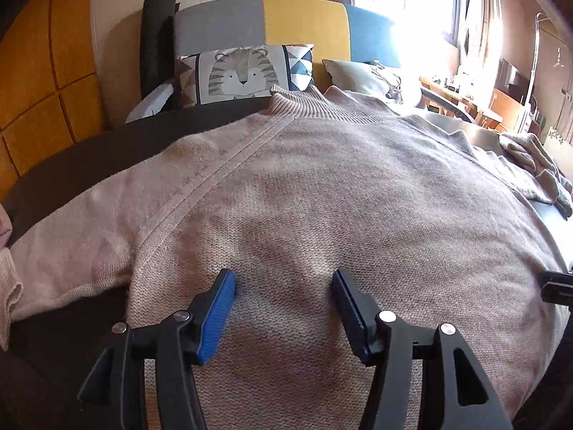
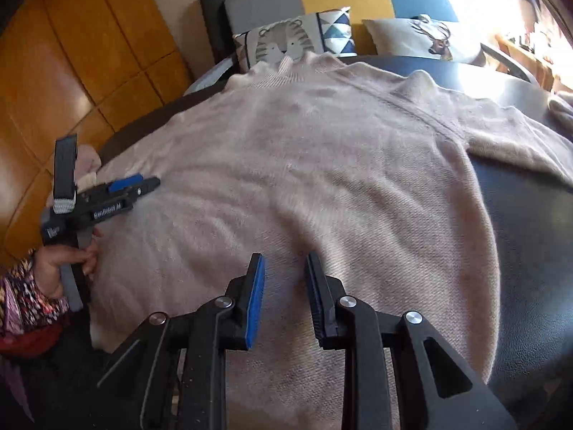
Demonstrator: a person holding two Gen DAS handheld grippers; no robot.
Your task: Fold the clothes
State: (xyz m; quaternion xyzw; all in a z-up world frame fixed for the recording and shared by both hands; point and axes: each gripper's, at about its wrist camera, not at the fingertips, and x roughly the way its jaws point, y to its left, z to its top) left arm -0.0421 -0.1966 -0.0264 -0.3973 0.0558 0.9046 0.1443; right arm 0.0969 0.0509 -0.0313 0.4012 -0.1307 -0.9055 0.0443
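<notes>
A beige knitted sweater (image 1: pixel 322 186) lies spread flat, collar (image 1: pixel 304 102) away from me, on a dark round table (image 1: pixel 71 165). One sleeve (image 1: pixel 71 243) reaches out to the left; in the right wrist view the other sleeve (image 2: pixel 519 139) runs off to the right. My left gripper (image 1: pixel 284 279) hovers open over the lower left of the sweater body, with nothing between its pads. My right gripper (image 2: pixel 285 259) stands over the sweater (image 2: pixel 304 165) near its lower middle; its jaws are narrowly apart and empty. The left gripper (image 2: pixel 147 182) also shows at the left, held by a hand (image 2: pixel 53 265).
Beyond the table stands a sofa with a tiger pillow (image 1: pixel 240 75) and a deer pillow (image 1: pixel 365 79). A wooden panelled wall (image 1: pixel 43 71) is at the left. Another beige garment (image 1: pixel 537 165) lies at the table's right edge, and pinkish cloth (image 1: pixel 5 222) at the left.
</notes>
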